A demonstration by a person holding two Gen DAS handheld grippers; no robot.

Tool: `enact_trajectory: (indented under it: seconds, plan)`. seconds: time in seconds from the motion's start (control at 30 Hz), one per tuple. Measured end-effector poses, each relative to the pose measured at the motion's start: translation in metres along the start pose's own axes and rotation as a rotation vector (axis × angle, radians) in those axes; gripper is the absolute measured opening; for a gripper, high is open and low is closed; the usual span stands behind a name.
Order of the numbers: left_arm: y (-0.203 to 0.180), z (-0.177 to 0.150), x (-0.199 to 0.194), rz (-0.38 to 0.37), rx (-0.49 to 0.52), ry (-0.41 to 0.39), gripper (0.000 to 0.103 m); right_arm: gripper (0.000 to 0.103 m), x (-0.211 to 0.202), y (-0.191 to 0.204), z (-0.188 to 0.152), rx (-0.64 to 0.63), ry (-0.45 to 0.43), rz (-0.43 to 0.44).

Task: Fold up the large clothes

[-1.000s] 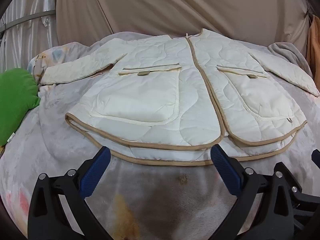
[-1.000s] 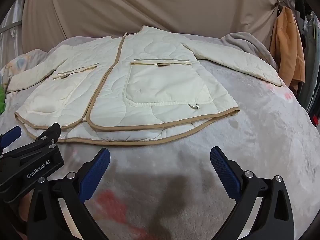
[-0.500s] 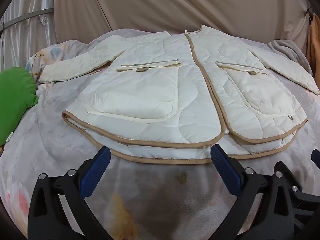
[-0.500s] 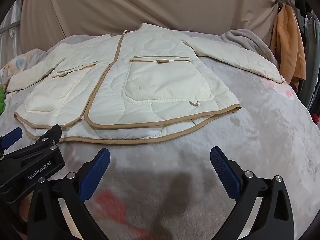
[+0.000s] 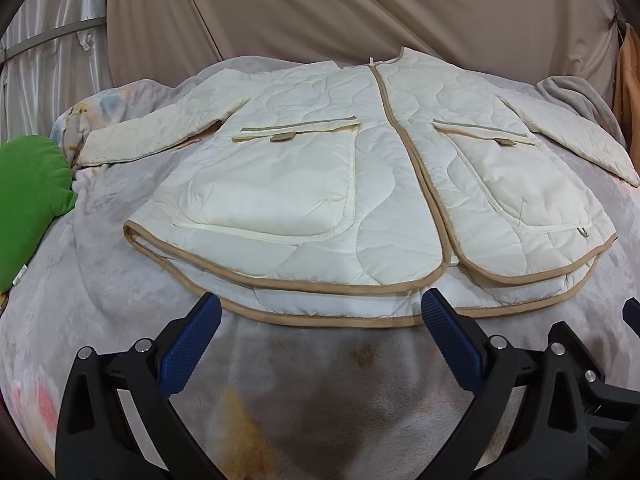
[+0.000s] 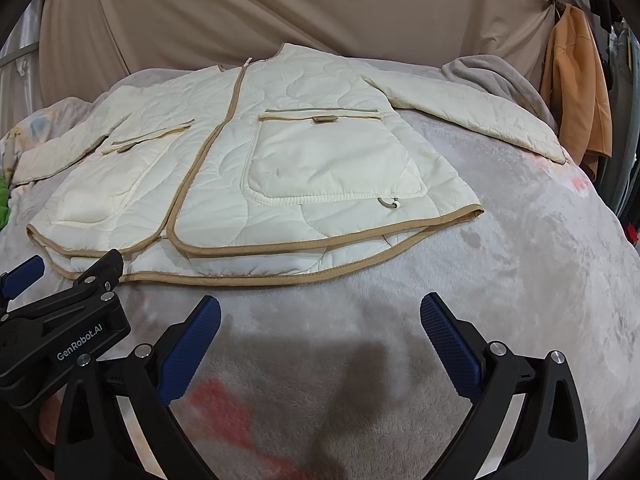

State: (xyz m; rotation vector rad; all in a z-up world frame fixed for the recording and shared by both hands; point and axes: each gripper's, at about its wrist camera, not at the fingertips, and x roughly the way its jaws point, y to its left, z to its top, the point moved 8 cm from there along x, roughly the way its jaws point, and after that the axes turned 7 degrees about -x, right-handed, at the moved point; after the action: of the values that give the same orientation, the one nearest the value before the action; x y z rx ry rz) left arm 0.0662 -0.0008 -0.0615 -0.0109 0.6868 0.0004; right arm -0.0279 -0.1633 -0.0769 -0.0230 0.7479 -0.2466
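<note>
A cream quilted jacket with tan trim lies flat and front up on a grey plush blanket, both sleeves spread out to the sides. In the right wrist view the same jacket fills the middle. My left gripper hovers open just short of the jacket's hem, its blue pads empty. Wide open too is my right gripper, a little before the hem's right half, holding nothing. The left gripper's body shows at the lower left of the right wrist view.
A green cushion lies at the blanket's left edge. A grey cloth is bunched behind the right sleeve. An orange garment hangs at the far right. A tan curtain closes off the back.
Both grippers have crept forward toward the hem, so the jacket sits slightly lower and larger in both views. Both remain open.
</note>
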Motion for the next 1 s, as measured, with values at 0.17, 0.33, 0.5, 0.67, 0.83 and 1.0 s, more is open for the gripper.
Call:
enact_trajectory:
  seconds: [0.17,0.33,0.5,0.67,0.83,1.0]
  plan:
    - [0.0004,-0.0003,-0.0008,0.005,0.002,-0.004,0.098,0.098,0.0005,0.0004,-0.0006,0.0,0.0,0.0]
    - [0.0012,-0.0003,-0.0015,0.006,0.006,-0.002,0.098,0.098,0.0008,0.0001,-0.0006,0.001,0.001,0.0]
    - [0.0018,-0.001,-0.0015,0.012,0.014,-0.002,0.098,0.098,0.0009,0.0005,-0.0011,0.001,0.002,0.0]
    - [0.002,-0.001,-0.0015,0.014,0.016,-0.001,0.098,0.098,0.0019,0.0003,-0.0019,0.002,0.003,0.002]
    - [0.0017,-0.0007,-0.0012,0.013,0.016,0.0,0.097,0.098,0.0025,0.0007,-0.0029,0.003,0.004,0.002]
    - [0.0018,-0.0006,-0.0012,0.013,0.016,0.001,0.097,0.098,0.0024,0.0006,-0.0026,0.003,0.004,0.002]
